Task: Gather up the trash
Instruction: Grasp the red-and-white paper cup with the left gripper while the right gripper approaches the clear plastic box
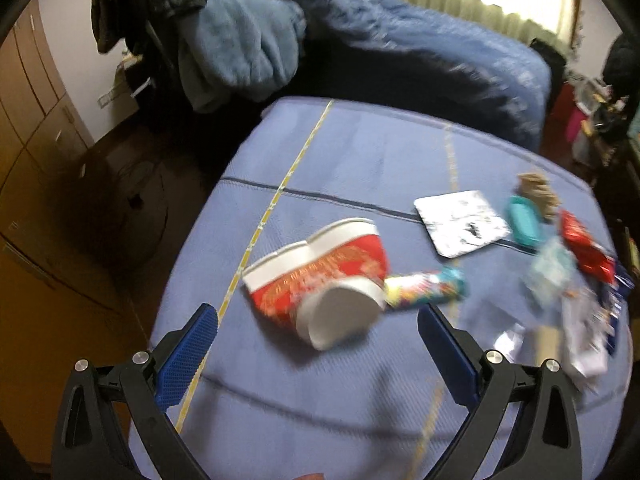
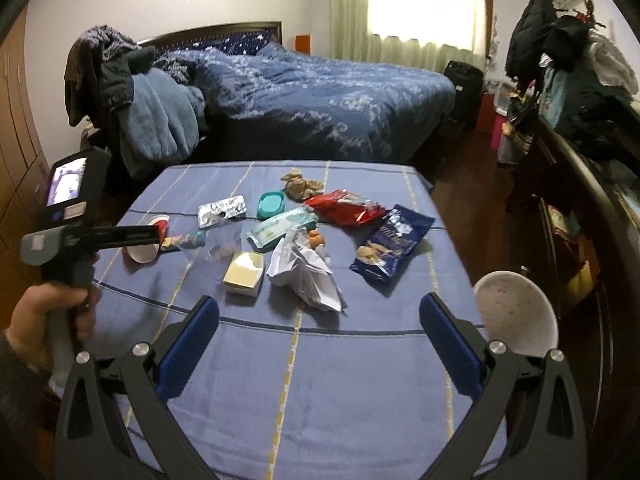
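Trash lies on a table with a blue cloth point(image 2: 320, 380). A red and white paper cup point(image 1: 320, 280) lies on its side just ahead of my open, empty left gripper point(image 1: 318, 320), next to a colourful wrapper tube point(image 1: 426, 288). In the right wrist view my right gripper point(image 2: 319, 312) is open and empty above the near table. Ahead of it lie crumpled white paper point(image 2: 304, 276), a small cardboard box point(image 2: 244, 274), a wipes pack point(image 2: 280, 230), a red snack bag point(image 2: 346, 208), a blue snack bag point(image 2: 394, 242), a foil wrapper point(image 2: 220, 210) and a teal lid point(image 2: 271, 203).
A white bin point(image 2: 516, 312) stands at the table's right edge. A bed with a blue duvet point(image 2: 320, 92) is behind the table. A chair piled with clothes point(image 2: 132, 112) stands at the back left. A dark cabinet point(image 2: 580, 200) runs along the right.
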